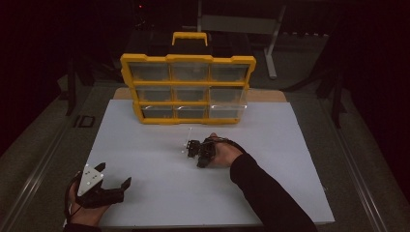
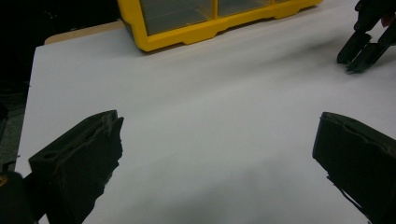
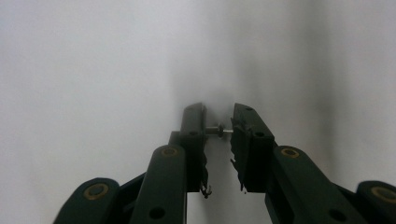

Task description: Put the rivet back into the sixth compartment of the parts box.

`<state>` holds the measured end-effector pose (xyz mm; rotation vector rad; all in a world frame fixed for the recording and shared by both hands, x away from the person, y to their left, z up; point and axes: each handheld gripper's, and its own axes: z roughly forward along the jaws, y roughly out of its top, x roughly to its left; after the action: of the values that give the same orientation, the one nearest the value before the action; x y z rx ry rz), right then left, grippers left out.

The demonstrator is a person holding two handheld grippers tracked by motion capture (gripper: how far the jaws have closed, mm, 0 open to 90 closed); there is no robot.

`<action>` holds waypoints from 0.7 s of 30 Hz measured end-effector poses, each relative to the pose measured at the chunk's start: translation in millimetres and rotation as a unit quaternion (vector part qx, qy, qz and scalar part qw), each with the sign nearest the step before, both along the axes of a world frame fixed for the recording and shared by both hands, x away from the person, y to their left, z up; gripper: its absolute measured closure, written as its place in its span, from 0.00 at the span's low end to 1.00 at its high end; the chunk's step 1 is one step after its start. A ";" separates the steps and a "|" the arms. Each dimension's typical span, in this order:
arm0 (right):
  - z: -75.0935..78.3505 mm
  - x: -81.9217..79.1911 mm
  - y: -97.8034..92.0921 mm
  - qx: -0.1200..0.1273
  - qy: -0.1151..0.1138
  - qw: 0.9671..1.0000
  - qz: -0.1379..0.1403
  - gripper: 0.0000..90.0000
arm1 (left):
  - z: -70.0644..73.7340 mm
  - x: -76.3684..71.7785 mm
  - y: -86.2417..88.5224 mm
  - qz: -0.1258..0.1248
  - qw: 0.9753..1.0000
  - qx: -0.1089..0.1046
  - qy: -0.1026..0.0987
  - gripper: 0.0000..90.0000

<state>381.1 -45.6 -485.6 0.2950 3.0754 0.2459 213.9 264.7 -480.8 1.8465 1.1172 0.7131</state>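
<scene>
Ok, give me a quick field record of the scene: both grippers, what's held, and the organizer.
right gripper: low over the table, jaws closed on a small metal screw
left gripper: open, holding nothing, at the table's near left
organizer: yellow, clear compartments, standing at the far edge, apart from both grippers
table: white sheet

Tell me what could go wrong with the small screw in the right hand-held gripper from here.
1. The screw is pinched end to end between the tips of the right hand-held gripper, so it could pivot out and drop onto the white table.
2. Squeezing harder may flick it away; something that small is hard to find again.
3. The yellow organizer stands upright with its bins apparently closed, and the left hand-held gripper rests open far from it, so carrying the screw there early may stall.
</scene>
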 end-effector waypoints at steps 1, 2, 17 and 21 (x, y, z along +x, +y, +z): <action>0.9 -0.4 1.5 0.002 0.000 1.000 -0.001 0.83 | 0.1 0.0 0.0 0.000 1.000 0.000 0.000 0.02; 0.9 -0.4 1.5 0.002 0.000 1.000 -0.001 0.83 | 0.1 0.0 0.0 0.000 1.000 0.000 0.000 0.02; 38.3 5.3 28.6 0.058 -0.027 0.998 -0.005 0.83 | 0.1 0.3 -0.4 -0.002 1.000 0.000 -0.001 0.02; 56.3 11.8 33.5 0.078 -0.037 0.996 -0.012 0.83 | 0.1 0.4 -0.3 -0.001 1.000 -0.001 -0.001 0.02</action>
<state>392.9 -12.1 -429.3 0.3208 2.9835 0.4846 214.3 264.4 -480.7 1.8450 1.1139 0.7120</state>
